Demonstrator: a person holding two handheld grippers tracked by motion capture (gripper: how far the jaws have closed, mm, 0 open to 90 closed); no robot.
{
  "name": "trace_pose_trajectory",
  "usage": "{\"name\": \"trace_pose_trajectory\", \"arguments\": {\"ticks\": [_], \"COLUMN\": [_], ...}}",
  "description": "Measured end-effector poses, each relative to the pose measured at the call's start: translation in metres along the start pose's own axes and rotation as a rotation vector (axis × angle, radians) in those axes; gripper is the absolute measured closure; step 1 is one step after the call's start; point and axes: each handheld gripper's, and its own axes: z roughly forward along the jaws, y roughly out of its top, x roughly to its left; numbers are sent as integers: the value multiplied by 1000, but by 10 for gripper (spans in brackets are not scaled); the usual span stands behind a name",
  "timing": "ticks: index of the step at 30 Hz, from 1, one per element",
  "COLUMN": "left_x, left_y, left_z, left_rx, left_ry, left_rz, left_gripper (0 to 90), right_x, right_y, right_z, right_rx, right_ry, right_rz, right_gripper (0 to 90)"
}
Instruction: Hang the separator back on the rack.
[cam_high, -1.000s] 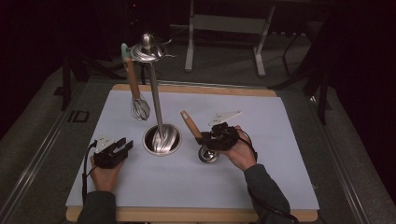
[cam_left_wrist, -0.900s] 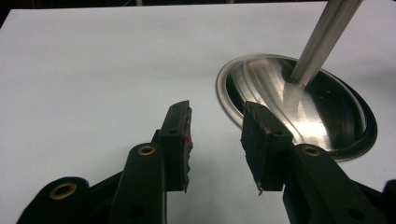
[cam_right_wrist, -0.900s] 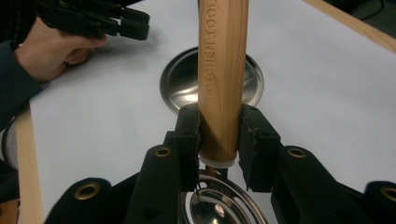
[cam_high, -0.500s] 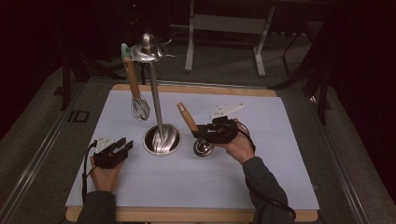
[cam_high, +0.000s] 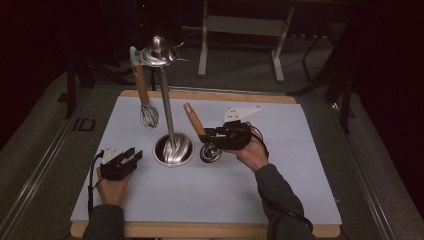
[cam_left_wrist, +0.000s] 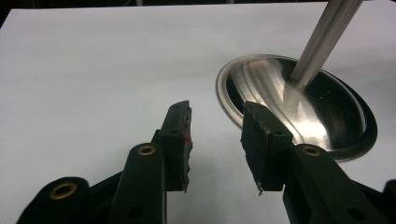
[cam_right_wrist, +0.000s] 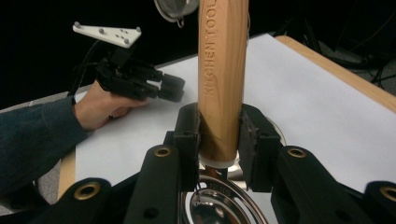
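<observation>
The wooden-handled strainer (cam_high: 202, 140) is clamped at its handle by the right gripper (cam_high: 210, 134), right of the stand (cam_high: 172, 149). The left gripper (cam_high: 132, 156) is held open, empty. Tilted so, the handle could slip.

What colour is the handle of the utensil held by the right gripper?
Light brown wood handle, seen best in the right gripper view.

Dark room, grey carpeted floor (cam_high: 45, 150), metal frame legs (cam_high: 240, 37) beyond white-topped table (cam_high: 300, 165).
</observation>
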Motion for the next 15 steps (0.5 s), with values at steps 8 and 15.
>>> {"name": "trace_pose_trajectory", "arguments": {"ticks": [8,15], "left_x": [0,0], "left_y": [0,0], "left_z": [0,0], "left_rx": [1,1], "left_ry": [-2,-2], "left_rz": [-2,-1], "left_gripper": [627,627], "right_x": [7,12], "right_y": [11,22], "right_z": [1,-1], "right_rx": [-30,-62], "right_ry": [-2,-6], "right_rz": [-21,-34], "right_gripper": [708,708]}}
